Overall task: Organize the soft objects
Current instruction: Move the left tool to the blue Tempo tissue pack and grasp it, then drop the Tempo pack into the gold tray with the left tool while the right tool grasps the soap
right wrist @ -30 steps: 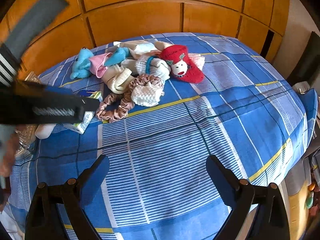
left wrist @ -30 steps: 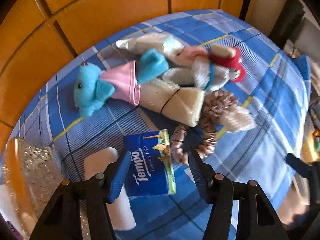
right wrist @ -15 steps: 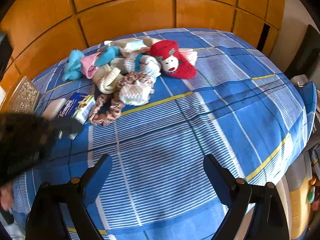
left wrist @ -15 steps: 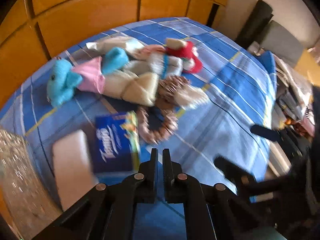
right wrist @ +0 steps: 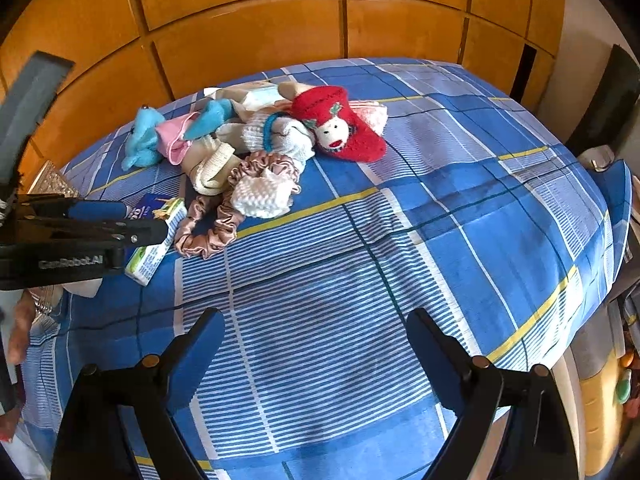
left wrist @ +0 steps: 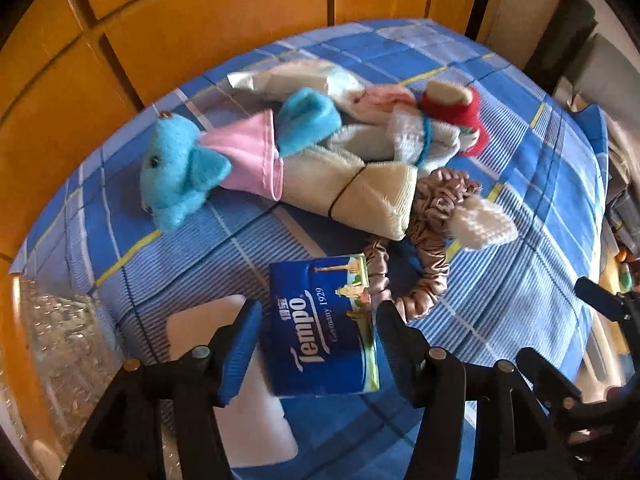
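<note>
Scrunchie [left wrist: 424, 280] beside tissue pack [left wrist: 320, 328] (touching)

blue plaid bedspread [right wrist: 460, 208] | orange wood panels [right wrist: 248, 8] | textured tray [left wrist: 56, 344]

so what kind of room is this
Probably a bedroom: a bed under a blue plaid cover, wooden wardrobe panels behind it, and soft toys such as a blue plush elephant lying on top.
</note>
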Demonstrator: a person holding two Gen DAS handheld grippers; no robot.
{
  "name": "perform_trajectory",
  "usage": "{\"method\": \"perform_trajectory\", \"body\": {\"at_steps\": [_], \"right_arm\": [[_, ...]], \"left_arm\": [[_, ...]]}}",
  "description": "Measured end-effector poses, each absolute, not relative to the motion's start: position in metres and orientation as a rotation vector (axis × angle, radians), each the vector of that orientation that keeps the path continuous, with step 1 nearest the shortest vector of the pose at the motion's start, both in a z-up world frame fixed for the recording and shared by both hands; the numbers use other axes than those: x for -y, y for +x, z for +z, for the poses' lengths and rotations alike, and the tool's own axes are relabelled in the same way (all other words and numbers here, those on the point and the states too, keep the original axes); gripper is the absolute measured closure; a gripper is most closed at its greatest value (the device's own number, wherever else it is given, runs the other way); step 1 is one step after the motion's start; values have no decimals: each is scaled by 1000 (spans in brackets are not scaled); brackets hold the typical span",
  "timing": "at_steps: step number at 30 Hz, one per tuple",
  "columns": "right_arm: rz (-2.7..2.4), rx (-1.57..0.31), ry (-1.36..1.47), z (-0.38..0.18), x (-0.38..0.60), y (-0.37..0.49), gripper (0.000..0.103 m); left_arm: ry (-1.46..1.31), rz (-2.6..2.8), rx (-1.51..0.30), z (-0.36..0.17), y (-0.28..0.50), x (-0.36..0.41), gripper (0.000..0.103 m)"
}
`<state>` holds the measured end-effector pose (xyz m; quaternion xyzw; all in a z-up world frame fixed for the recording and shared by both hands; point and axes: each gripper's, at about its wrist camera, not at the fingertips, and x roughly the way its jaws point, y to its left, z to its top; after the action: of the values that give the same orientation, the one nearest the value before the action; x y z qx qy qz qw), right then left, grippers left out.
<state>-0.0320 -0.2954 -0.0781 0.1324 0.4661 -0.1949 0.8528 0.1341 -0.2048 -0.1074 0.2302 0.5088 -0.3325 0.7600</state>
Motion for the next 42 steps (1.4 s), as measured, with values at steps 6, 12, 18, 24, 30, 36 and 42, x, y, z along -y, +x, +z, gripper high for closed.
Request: {"method": "perform_trajectory", "body": {"at_steps": [6,12,18,24,30,36,42], "right_arm": [[-416,-1000,295,-85,300,-31,9],[-409,-1004,297,-87,300,-31,9],[-275,-1028,357,-94,292,-25,18],[-54,-1011,510,-92,283,-3,50],[123,-1020,510,-91,255,52,52],[166,-1051,512,-101,233,99,52],[165,-1072,454,-101,212,125,52]], "left_arm": [[475,-713,-1123,-121,135,214,51],[424,-733,-1062,-99,118,201,51],[275,-755,-992,-56,107,177,51],[181,-752,-889,-13,98,150,51],[123,-700,-833,11,97,112,51],[72,-637,-797,24,94,71,51],[22,-598,-779,30,91,41,51]]}}
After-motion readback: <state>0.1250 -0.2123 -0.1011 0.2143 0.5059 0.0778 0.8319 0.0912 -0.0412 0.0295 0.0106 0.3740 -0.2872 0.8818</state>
